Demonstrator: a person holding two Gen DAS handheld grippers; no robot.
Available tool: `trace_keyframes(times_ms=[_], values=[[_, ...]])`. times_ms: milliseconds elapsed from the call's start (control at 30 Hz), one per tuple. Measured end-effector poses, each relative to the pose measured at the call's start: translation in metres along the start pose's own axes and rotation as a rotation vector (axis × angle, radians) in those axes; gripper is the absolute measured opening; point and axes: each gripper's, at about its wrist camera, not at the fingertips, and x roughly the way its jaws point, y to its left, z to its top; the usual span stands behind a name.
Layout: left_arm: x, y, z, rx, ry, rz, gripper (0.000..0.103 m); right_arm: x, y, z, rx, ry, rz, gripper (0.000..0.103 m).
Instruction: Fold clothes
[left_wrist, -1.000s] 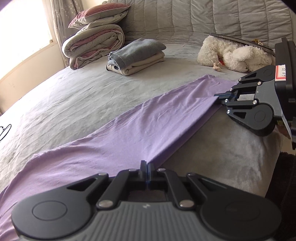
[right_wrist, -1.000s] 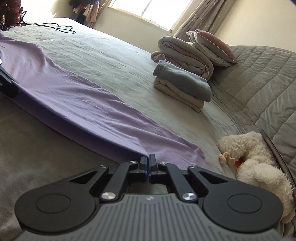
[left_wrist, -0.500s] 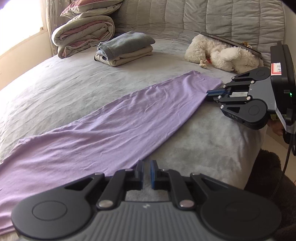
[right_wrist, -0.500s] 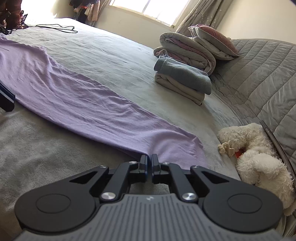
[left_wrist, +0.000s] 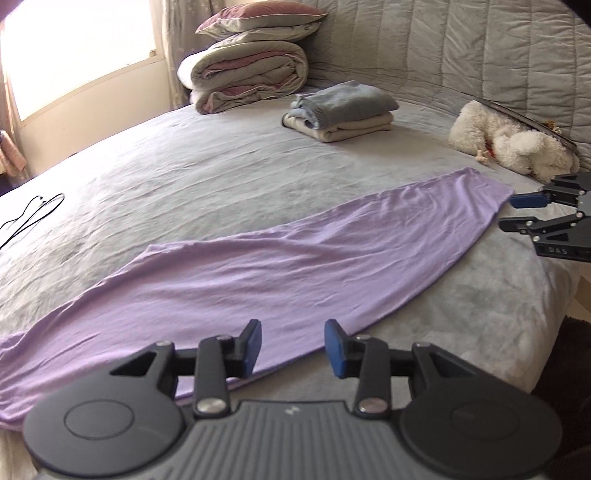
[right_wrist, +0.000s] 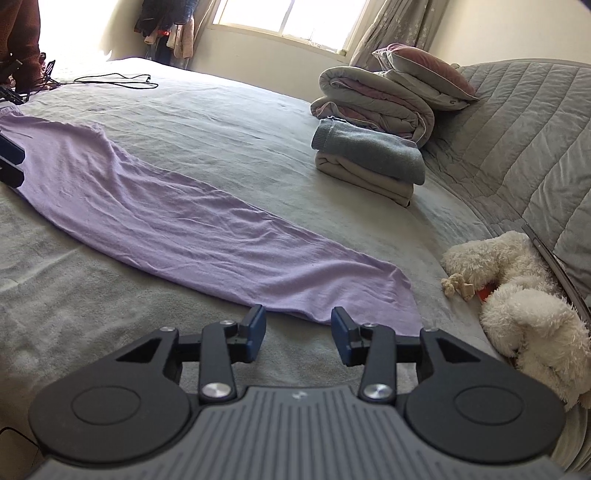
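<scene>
A long lilac garment (left_wrist: 280, 258) lies flat in a folded strip along the near side of the grey bed (left_wrist: 184, 177); it also shows in the right wrist view (right_wrist: 177, 221). My left gripper (left_wrist: 292, 349) is open and empty, just above the garment's near edge. My right gripper (right_wrist: 298, 334) is open and empty at the garment's other end, and shows at the right edge of the left wrist view (left_wrist: 517, 212). A stack of folded clothes (left_wrist: 340, 110), grey on beige, sits farther back on the bed.
A white plush toy (right_wrist: 517, 295) lies right of the garment's end, by the quilted headboard (left_wrist: 461, 59). A rolled duvet and pillows (left_wrist: 251, 62) are stacked at the back. A black cable (left_wrist: 33, 214) lies at the far left. The bed's edge drops off at the near right.
Both grippers have opened and let go of the lilac garment, which now lies flat on the bed. Both have pulled back a little and risen.
</scene>
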Motion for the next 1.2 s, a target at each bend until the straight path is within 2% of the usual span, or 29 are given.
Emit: trace_keyframes(times_ms=[333, 767, 1000, 1133, 1200], values=[[-0.012, 0.065, -0.033, -0.192, 0.029, 0.153, 0.039, -0.003, 0.04, 0.024, -0.035, -0.051, 0.105, 0.043], [-0.027, 0.144, -0.071, -0.558, 0.014, 0.286, 0.039, -0.003, 0.119, 0.064, -0.116, -0.104, 0.283, 0.043], [-0.034, 0.189, -0.088, -0.797, -0.02, 0.389, 0.037, 0.0, 0.151, 0.08, -0.136, -0.108, 0.355, 0.043], [-0.033, 0.208, -0.095, -0.888, -0.047, 0.43, 0.036, 0.001, 0.164, 0.086, -0.131, -0.107, 0.393, 0.043], [-0.033, 0.214, -0.097, -0.925, -0.066, 0.449, 0.03, 0.001, 0.17, 0.09, -0.128, -0.107, 0.411, 0.043]])
